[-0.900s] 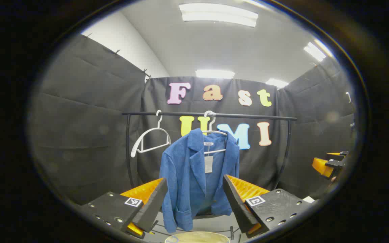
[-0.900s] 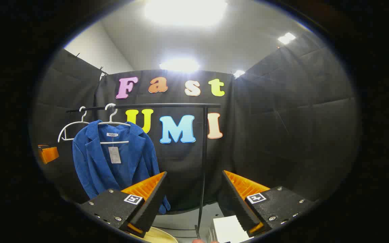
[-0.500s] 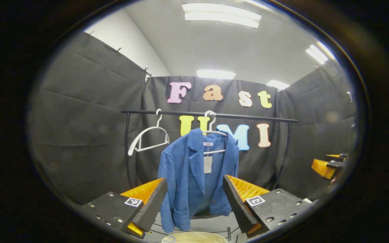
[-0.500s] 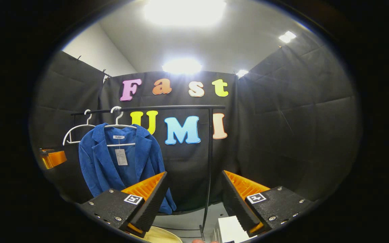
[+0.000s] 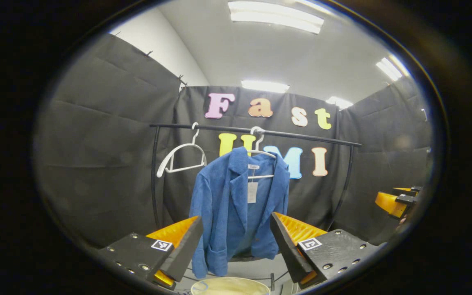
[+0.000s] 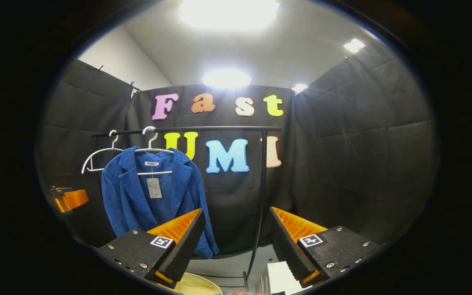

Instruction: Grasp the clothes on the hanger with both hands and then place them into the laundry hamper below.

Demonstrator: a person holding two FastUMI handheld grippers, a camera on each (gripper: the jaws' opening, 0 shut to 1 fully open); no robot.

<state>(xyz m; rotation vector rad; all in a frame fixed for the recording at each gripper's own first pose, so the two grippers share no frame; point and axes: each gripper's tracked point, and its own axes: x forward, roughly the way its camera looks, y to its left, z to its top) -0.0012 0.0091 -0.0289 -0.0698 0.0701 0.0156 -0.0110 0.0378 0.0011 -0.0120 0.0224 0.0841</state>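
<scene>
While the jacket point(image 5: 236, 209) hangs on a hanger point(image 5: 259, 152) near the middle of the rail point(image 5: 301, 137), above the hamper point(image 5: 230, 286), the left gripper point(image 5: 236, 246) and right gripper point(image 6: 234, 246) both gape wide, well short of it, holding nothing.

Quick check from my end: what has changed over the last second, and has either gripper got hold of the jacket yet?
No grasp yet. The left gripper and right gripper are both open and holding nothing, as before. The right gripper's camera has swung toward the blue jacket, which has drifted toward mid-frame in its view. The jacket still hangs on its white hanger on the rail, beside the empty hanger. The hamper stays below.
</scene>
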